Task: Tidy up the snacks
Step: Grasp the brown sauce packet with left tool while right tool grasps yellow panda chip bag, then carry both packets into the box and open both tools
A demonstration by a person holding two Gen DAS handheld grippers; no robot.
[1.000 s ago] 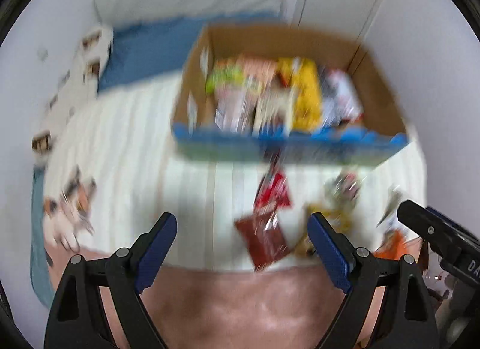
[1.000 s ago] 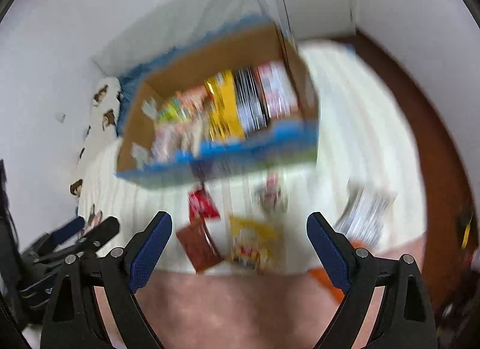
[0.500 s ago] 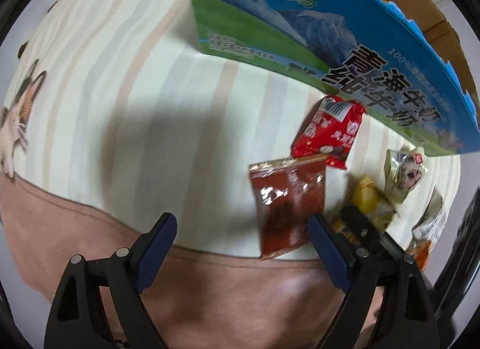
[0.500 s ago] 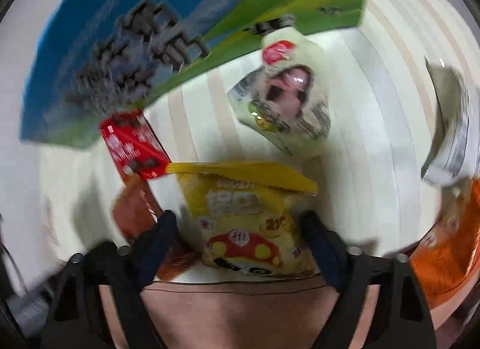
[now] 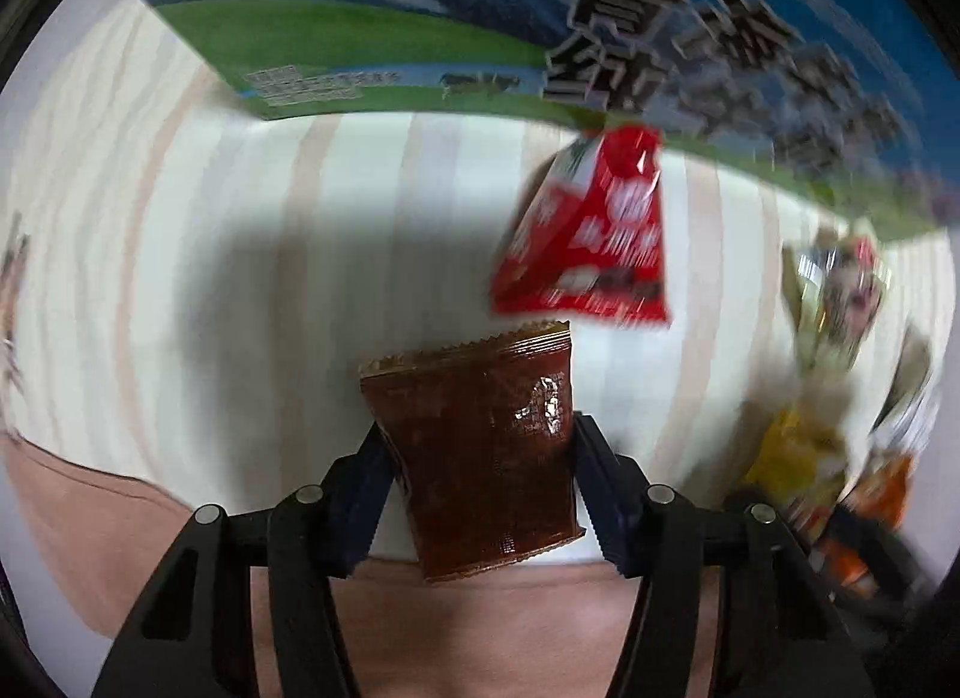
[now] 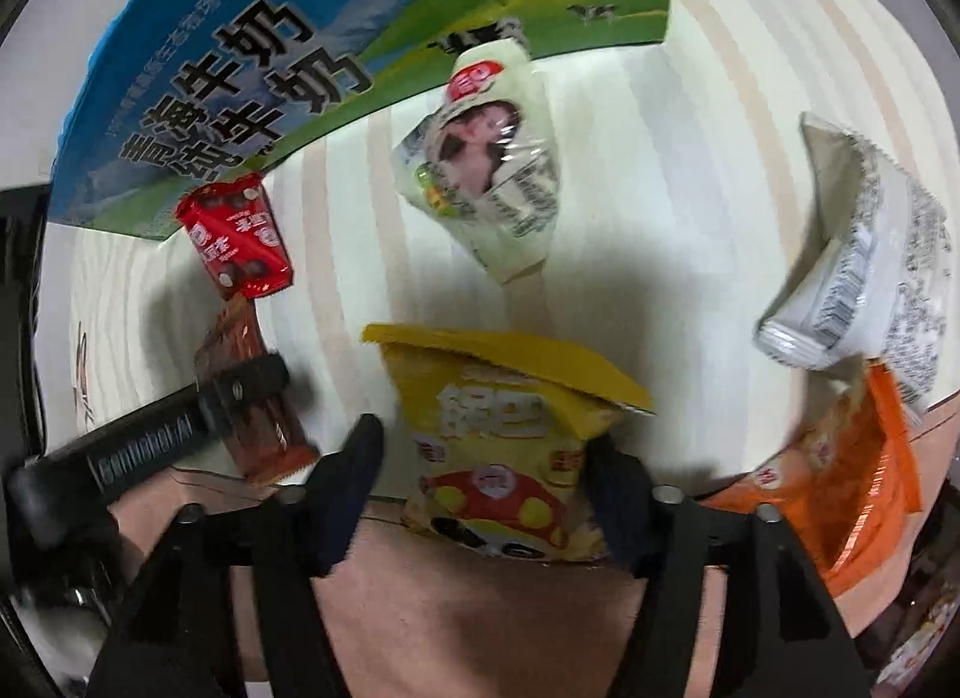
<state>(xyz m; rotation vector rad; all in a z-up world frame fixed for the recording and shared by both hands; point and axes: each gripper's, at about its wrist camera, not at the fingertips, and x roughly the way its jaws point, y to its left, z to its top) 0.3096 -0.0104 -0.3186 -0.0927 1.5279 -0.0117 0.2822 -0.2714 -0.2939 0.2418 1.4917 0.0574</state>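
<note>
The left claw [image 5: 480,476] is gripping a dark brown foil snack packet [image 5: 480,446] between both fingers. The right claw [image 6: 486,476] is sitting half-open around a yellow crinkly snack bag [image 6: 504,446], right finger touching. Both are lying on the cream striped bed cover [image 6: 660,188]. Beyond, a small red packet [image 5: 588,242] is lying against the blue-green printed cardboard box [image 5: 384,20].

Both wrist cameras sit low and close over the striped bedspread [image 5: 210,254], facing the milk carton box [image 6: 252,56]; both catch the red packet [image 5: 591,242].
</note>
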